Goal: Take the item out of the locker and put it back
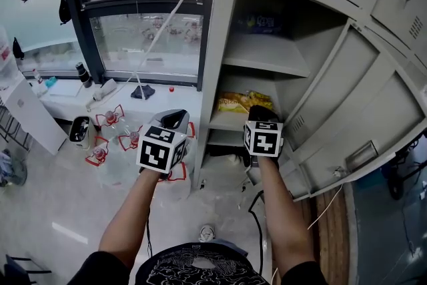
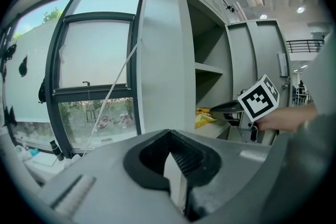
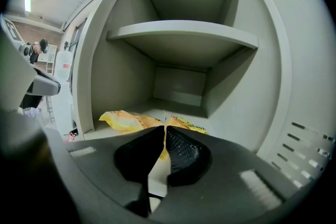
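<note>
On locker shelf [image 1: 223,121], crumpled yellow snack bag [image 1: 243,101]

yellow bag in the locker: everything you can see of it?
The bag is a yellow, crinkled, glossy snack packet, plastic or foil by its look, print too small to read. It lies flat on the middle shelf, near the front edge. The shut right gripper has its tips at the bag's near edge; whether they pinch it I cannot tell.

item: yellow snack bag [image 1: 243,101] | pose: lying flat | place: on shelf inside open grey locker [image 1: 217,43]
</note>
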Demonstrator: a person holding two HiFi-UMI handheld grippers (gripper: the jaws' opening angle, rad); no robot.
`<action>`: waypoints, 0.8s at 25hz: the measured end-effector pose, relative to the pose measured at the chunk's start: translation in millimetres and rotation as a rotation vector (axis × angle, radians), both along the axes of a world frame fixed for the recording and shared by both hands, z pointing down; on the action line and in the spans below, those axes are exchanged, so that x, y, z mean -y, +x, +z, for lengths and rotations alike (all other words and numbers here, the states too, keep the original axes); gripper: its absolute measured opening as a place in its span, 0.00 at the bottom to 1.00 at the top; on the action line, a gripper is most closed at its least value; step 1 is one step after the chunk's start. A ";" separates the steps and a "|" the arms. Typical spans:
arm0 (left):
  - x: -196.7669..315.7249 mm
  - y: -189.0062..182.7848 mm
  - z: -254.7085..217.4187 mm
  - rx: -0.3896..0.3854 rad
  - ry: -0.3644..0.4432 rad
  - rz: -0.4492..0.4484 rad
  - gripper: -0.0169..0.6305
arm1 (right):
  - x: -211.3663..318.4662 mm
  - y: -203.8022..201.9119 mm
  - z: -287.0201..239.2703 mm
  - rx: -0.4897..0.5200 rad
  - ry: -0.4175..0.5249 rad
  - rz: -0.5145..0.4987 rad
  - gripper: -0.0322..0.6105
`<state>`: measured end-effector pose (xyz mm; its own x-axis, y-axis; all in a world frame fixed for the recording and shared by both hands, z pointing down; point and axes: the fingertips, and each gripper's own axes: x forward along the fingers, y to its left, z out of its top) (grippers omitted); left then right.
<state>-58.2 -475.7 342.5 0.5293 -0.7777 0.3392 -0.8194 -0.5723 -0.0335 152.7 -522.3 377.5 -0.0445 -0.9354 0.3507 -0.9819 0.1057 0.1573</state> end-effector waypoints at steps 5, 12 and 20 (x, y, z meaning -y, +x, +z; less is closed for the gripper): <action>-4.3 -1.4 -1.1 0.000 0.002 0.003 0.03 | -3.9 -2.5 -1.3 0.011 0.004 -0.004 0.13; -13.4 -4.5 -2.3 0.003 0.001 0.012 0.03 | -14.8 -3.7 -8.4 0.014 0.022 0.008 0.13; -31.2 -10.1 -5.9 -0.006 0.007 0.026 0.03 | -39.2 -15.0 -23.3 0.014 0.050 0.009 0.13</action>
